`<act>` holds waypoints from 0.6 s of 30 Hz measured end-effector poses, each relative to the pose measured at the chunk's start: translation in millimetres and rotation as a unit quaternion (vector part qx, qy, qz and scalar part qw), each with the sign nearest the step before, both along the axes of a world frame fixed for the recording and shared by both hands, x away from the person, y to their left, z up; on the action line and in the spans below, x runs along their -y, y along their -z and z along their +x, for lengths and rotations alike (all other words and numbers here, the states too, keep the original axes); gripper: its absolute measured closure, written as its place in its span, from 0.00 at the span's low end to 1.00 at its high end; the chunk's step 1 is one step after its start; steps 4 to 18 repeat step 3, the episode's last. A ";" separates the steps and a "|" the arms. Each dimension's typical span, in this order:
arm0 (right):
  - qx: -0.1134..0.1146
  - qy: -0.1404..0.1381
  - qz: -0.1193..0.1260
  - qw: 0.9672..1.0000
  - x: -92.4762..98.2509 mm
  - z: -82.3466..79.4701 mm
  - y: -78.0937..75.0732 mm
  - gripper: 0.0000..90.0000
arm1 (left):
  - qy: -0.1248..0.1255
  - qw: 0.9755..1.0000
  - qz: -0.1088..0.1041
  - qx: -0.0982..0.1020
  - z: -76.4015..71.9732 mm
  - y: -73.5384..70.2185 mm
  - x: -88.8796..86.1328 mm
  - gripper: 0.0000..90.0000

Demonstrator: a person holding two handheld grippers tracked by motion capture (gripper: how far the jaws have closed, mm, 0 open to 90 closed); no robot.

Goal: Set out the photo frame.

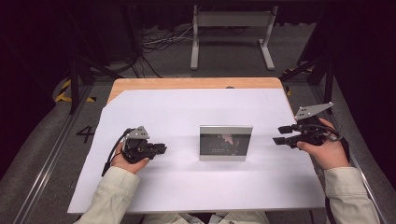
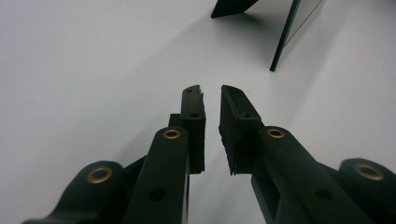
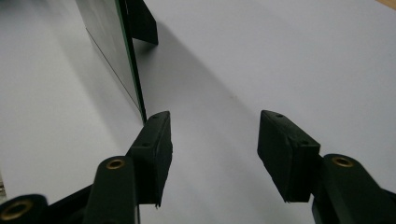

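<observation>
A picture frame (image 1: 226, 142) with a silver border and a dark photo stands upright in the middle of the white sheet (image 1: 187, 186). My left gripper (image 1: 162, 149) rests low on the sheet to the frame's left and points at it. Its jaws are open by a narrow gap with nothing between them (image 2: 210, 91). The frame's edge (image 2: 289, 32) and back prop (image 2: 231, 7) lie ahead of it. My right gripper (image 1: 279, 134) is held to the frame's right, jaws open wide and empty (image 3: 212, 119). The frame (image 3: 112, 42) stands just beyond its left fingertip, apart from it.
The white sheet covers most of a wooden table (image 1: 187, 84). Behind the table a grey metal stand (image 1: 231, 21) and loose cables (image 1: 159, 42) sit on the floor. Dark tripod legs (image 1: 322, 70) stand at the back right corner.
</observation>
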State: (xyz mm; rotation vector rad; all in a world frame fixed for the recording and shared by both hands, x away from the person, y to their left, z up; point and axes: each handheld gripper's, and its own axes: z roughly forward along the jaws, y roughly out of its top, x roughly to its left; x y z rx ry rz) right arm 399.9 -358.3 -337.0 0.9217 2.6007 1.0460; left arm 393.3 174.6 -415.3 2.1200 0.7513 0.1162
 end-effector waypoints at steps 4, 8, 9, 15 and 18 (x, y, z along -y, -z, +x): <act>0.003 0.000 0.002 1.000 -1.2 -0.7 1.8 0.50 | 0.001 1.000 0.001 0.000 0.3 0.2 0.2 0.87; 0.003 0.000 0.002 1.000 -1.2 -0.7 1.8 0.50 | 0.001 1.000 0.001 0.000 0.3 0.2 0.2 0.87; 0.003 0.000 0.002 1.000 -1.2 -0.7 1.8 0.50 | 0.001 1.000 0.001 0.000 0.3 0.2 0.2 0.87; 0.003 0.000 0.002 1.000 -1.2 -0.7 1.8 0.50 | 0.001 1.000 0.001 0.000 0.3 0.2 0.2 0.87; 0.003 0.000 0.002 1.000 -1.2 -0.7 1.8 0.50 | 0.001 1.000 0.001 0.000 0.3 0.2 0.2 0.87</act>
